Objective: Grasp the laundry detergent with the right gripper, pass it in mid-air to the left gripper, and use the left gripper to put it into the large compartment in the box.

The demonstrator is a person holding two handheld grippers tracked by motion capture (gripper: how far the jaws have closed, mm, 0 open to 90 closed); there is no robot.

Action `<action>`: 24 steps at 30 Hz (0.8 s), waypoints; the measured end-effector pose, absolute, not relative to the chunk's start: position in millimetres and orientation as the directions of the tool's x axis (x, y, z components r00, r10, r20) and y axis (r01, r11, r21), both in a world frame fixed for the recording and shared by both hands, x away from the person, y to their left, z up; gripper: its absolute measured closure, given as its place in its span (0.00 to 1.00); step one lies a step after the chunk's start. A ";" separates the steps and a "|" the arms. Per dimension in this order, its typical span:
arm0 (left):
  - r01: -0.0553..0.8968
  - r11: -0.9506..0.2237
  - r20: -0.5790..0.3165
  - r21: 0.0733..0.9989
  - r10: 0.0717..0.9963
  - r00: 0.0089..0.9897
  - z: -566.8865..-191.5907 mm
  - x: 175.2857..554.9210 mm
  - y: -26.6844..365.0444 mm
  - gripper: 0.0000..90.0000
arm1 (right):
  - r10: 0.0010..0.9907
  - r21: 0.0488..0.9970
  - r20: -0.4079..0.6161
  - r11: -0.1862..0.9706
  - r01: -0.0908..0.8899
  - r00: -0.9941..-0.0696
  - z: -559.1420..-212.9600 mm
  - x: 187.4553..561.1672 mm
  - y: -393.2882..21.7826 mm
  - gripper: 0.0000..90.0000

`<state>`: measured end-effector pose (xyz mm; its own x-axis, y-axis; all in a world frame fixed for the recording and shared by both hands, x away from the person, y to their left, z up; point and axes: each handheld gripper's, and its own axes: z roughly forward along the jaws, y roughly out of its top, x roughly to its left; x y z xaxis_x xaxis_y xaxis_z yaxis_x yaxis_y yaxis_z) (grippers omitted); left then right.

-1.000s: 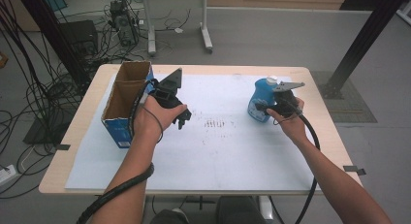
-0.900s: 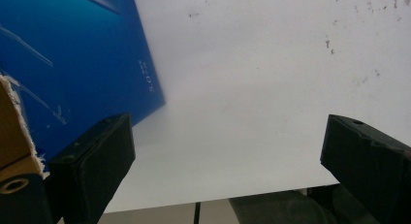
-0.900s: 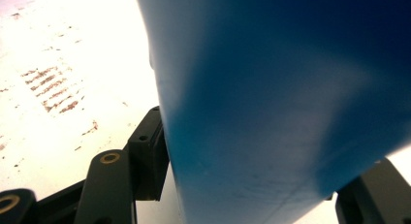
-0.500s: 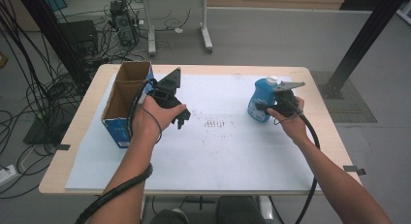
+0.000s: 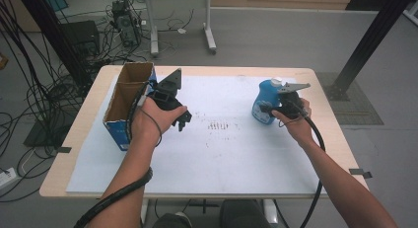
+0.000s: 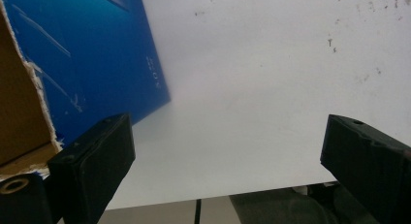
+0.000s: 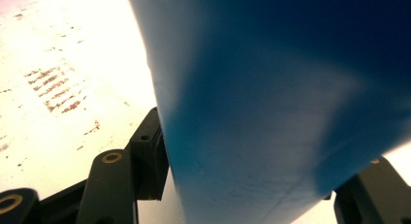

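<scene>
Right claw (image 5: 270, 109) clamped the blue bottle (image 5: 266, 100) upright on the table (image 5: 236, 154); left claw (image 5: 183, 120) hung open, empty. It sat just beside the blue cardboard box (image 5: 129, 105).

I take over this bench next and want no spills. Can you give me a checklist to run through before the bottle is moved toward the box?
1. Right tongs shut on the blue bottle: ok, jaws press both its sides.
2. Bottle upright, white cap on: ok.
3. Left tongs free: ok, open, nothing between the jaws.
4. Cardboard box open on top: ok.
5. White sheet between bottle and box free of things: ok.
6. Box held steady: cannot tell; left tongs sit beside it.
</scene>
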<state>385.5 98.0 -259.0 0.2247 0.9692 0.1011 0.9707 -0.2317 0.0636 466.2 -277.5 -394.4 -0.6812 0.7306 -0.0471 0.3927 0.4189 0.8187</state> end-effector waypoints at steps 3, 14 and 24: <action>0.970 -0.233 0.101 0.063 0.969 0.226 -258.0 385.4 98.3 0.06 | 0.730 0.819 -0.046 0.418 0.393 -0.682 -394.4 466.3 -277.6 0.45; 0.971 -0.227 0.100 0.068 0.970 0.220 -257.4 383.4 99.3 0.06 | 0.731 0.820 -0.046 0.417 0.393 -0.681 -394.5 466.1 -277.7 0.45; 0.972 -0.225 0.101 0.067 0.971 0.218 -258.2 381.5 103.0 0.06 | 0.730 0.821 -0.042 0.414 0.392 -0.682 -394.8 466.5 -278.4 0.46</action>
